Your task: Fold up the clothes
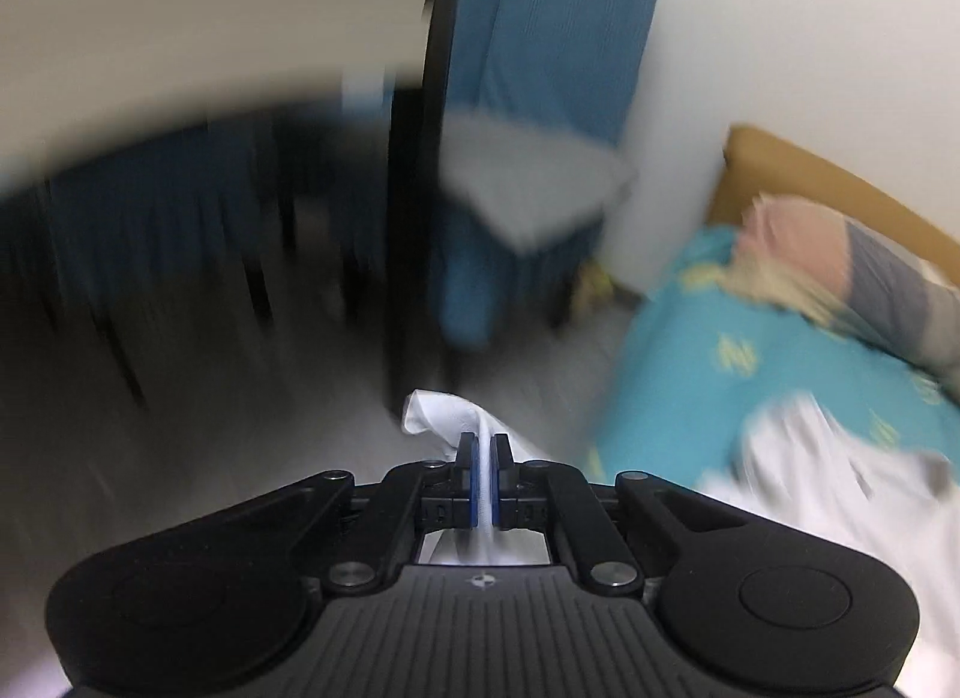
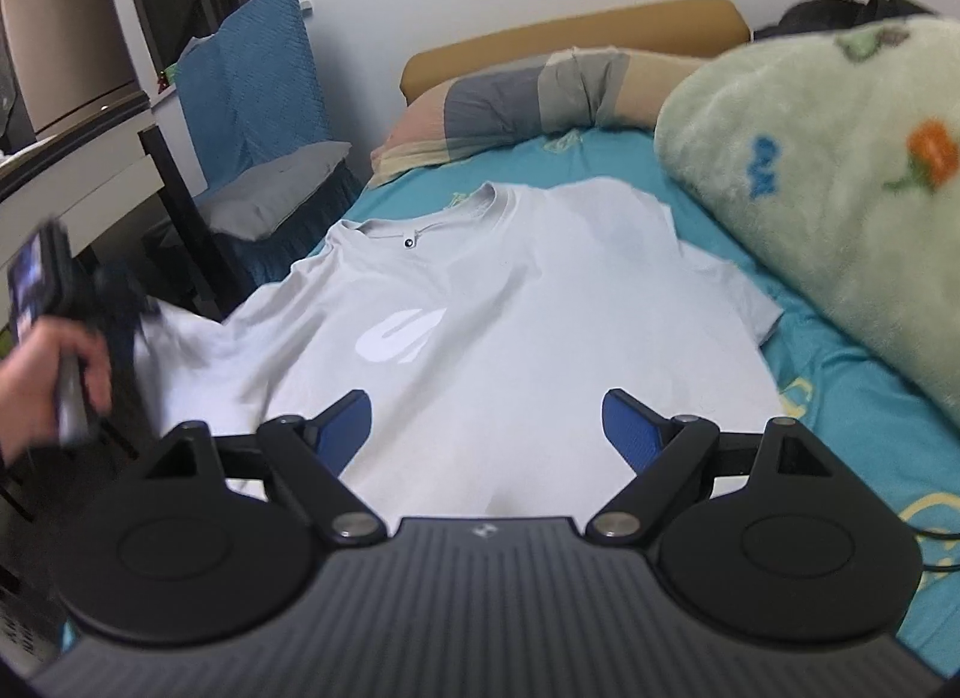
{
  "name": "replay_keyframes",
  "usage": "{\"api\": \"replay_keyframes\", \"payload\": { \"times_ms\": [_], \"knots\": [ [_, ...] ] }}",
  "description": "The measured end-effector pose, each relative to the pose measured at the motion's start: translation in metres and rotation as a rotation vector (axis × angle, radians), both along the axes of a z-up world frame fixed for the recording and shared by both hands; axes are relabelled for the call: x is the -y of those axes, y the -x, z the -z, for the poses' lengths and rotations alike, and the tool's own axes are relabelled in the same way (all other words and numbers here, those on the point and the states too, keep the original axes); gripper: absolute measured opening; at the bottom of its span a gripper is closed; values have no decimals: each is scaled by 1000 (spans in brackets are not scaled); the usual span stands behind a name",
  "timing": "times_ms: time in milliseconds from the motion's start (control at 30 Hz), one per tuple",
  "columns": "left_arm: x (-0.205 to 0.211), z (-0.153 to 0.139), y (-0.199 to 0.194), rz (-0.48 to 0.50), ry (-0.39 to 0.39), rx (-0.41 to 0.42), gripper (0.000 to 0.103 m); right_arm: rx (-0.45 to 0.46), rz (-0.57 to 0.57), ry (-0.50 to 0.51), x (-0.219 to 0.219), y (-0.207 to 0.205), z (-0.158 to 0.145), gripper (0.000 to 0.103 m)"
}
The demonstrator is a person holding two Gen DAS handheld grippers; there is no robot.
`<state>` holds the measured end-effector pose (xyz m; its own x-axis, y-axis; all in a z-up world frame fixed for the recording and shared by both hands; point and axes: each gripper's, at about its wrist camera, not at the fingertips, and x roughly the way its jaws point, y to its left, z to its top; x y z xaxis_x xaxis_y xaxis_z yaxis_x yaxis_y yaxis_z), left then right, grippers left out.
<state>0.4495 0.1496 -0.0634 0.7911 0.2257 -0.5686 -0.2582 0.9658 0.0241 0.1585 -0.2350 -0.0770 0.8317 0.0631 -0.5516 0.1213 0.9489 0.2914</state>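
Note:
A light grey T-shirt (image 2: pixel 510 302) with a white chest logo lies face up on the teal bed sheet (image 2: pixel 840 398), collar toward the pillows. My left gripper (image 1: pixel 485 449) is shut on a fold of the shirt's white fabric (image 1: pixel 438 410), lifted over the bed's left edge. In the right wrist view the left gripper (image 2: pixel 114 302) shows blurred in a hand, at the shirt's left sleeve. My right gripper (image 2: pixel 486 416) is open and empty above the shirt's lower part.
A green plush blanket (image 2: pixel 840 170) lies along the bed's right side. Striped pillows (image 2: pixel 510 98) and a tan headboard (image 2: pixel 576 32) are at the far end. A blue covered chair (image 2: pixel 258 98) with a grey cushion and a desk (image 2: pixel 72 158) stand left of the bed.

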Motion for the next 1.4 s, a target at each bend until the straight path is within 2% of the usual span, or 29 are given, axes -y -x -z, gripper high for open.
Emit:
{"api": "replay_keyframes", "payload": {
  "times_ms": [100, 133, 167, 200, 267, 300, 367, 400, 500, 567, 633, 667, 800, 867, 933, 1033, 1100, 1300, 1400],
  "knots": [
    [2, -7, -36, -106, -144, 0, 4, -14, 16, -5, 3, -9, 8, 85],
    [3, -3, -44, -131, -166, -16, 4, -22, 18, -8, 4, -12, 11, 85],
    [2, 5, -49, -139, -158, -34, 5, -30, 19, -11, 5, -15, 14, 85],
    [2, 13, -51, -135, -137, -55, 14, -38, 21, -13, 5, -18, 18, 85],
    [0, 27, -47, -118, -101, -93, 20, -52, 22, -16, 6, -24, 24, 85],
    [0, 31, -41, -109, -76, -110, 32, -51, 19, -11, 6, -25, 25, 85],
    [3, 37, -24, -88, -12, -150, 46, -47, 14, -5, 5, -26, 26, 85],
    [5, 37, -12, -76, 34, -180, 47, -45, 11, -2, 4, -27, 26, 85],
    [-2, 32, 41, -17, 175, -299, 47, -29, 1, -5, 4, -27, 23, 85],
    [6, 24, 90, 51, 163, -375, 50, -12, -4, -1, 4, -23, 18, 85],
    [12, 21, 144, 125, 92, -472, 52, 4, -5, -10, 4, -16, 11, 85],
    [10, 21, 174, 150, 84, -510, 52, 13, -5, -18, 5, -10, 8, 85],
    [3, 25, 272, 218, 194, -694, 52, 50, 1, -18, 9, 16, -10, 85],
    [16, 30, 304, 286, 165, -757, 52, 58, 17, -16, 15, 31, -19, 85],
    [32, 33, 325, 280, 108, -795, 50, 56, 39, -15, 22, 44, -26, 85],
    [50, 27, 340, 309, 45, -808, 50, 58, 76, -1, 31, 63, -35, 85],
    [56, 23, 344, 311, 3, -821, 43, 64, 106, 20, 37, 74, -39, 85],
    [77, 11, 366, 366, 6, -895, 38, 56, 183, 21, 50, 78, -39, 85],
    [88, 5, 377, 394, 11, -933, 38, 45, 180, 29, 49, 76, -36, 85]
  ]
}}
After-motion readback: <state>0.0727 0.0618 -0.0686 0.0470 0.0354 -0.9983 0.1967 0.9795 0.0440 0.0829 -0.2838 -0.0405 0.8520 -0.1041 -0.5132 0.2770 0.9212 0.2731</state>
